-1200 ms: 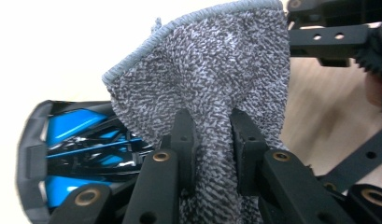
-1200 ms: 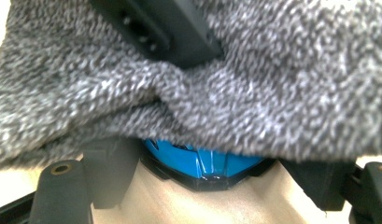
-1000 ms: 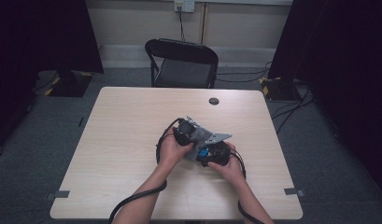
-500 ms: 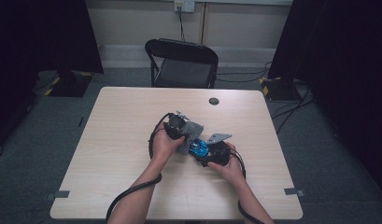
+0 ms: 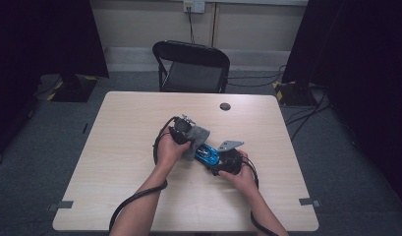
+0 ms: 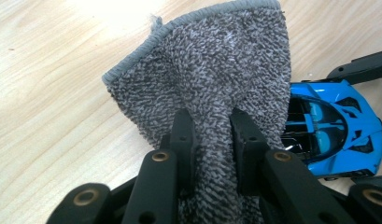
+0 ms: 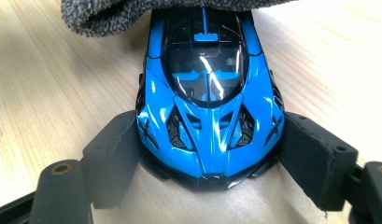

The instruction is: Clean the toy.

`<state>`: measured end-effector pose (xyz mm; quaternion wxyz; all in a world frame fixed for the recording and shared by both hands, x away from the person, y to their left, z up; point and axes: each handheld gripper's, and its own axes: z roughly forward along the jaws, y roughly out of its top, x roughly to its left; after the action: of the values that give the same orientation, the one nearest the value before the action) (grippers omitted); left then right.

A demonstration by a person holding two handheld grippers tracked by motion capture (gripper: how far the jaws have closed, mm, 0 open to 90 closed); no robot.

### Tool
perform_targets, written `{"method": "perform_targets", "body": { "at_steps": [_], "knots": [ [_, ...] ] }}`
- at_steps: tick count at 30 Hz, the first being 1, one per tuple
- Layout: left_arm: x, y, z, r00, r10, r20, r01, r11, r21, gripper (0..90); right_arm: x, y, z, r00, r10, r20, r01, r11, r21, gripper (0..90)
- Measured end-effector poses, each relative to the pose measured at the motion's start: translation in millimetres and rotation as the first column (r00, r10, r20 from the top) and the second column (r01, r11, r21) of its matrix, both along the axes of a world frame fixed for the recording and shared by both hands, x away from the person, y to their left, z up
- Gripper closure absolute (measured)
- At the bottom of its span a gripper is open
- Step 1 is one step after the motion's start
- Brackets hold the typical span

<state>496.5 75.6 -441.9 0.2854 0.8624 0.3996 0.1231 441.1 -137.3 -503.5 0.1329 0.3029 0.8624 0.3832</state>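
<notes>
Now left tool (image 6: 209,135) pinches cloth (image 6: 212,70) — right tool (image 7: 207,158) apparently clamps blue car (image 7: 209,93), cloth touching it.

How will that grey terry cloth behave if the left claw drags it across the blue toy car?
Likely floppy: the grey terry cloth bunches between the left claw and fans out in folds. Probably light, since it drapes over the glossy blue toy car without shifting it. Its looped pile may grip rather than slide, so the right claw bracing the car looks sensible.

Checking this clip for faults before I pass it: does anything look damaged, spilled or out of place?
Nothing stands out. The blue toy car looks intact, clamped at its nose by the right gripper; the left gripper pinches a grey cloth draped over the car's far end.
</notes>
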Motion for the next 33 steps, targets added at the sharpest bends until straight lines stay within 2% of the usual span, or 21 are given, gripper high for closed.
{"method": "perform_targets", "body": {
  "at_steps": [20, 25, 30, 33],
  "knots": [
    [10.3, 25.8, -0.5, 0.9980, 0.060, -0.018, -0.060, 0.9979, -0.024, 73.6, 0.1, 0.1, -0.1, 1.0000, 0.000, -0.001, 0.000, 1.0000, 0.001, 23.2],
    [10.7, 31.8, -0.7, 0.9967, 0.080, -0.017, -0.080, 0.9963, -0.031, 73.5, 0.0, 0.0, -0.1, 1.0000, 0.000, 0.000, 0.000, 1.0000, 0.001, 23.1],
    [9.8, 38.7, 1.6, 0.9956, 0.093, -0.011, -0.093, 0.9955, -0.016, 73.6, 0.0, 0.0, -0.1, 1.0000, 0.000, -0.001, 0.000, 1.0000, 0.001, 23.2],
    [7.6, 42.5, 2.8, 0.9950, 0.100, -0.009, -0.100, 0.9946, -0.028, 73.6, 0.0, 0.1, 0.0, 1.0000, 0.000, -0.002, 0.000, 1.0000, 0.002, 23.2]
  ]
}}
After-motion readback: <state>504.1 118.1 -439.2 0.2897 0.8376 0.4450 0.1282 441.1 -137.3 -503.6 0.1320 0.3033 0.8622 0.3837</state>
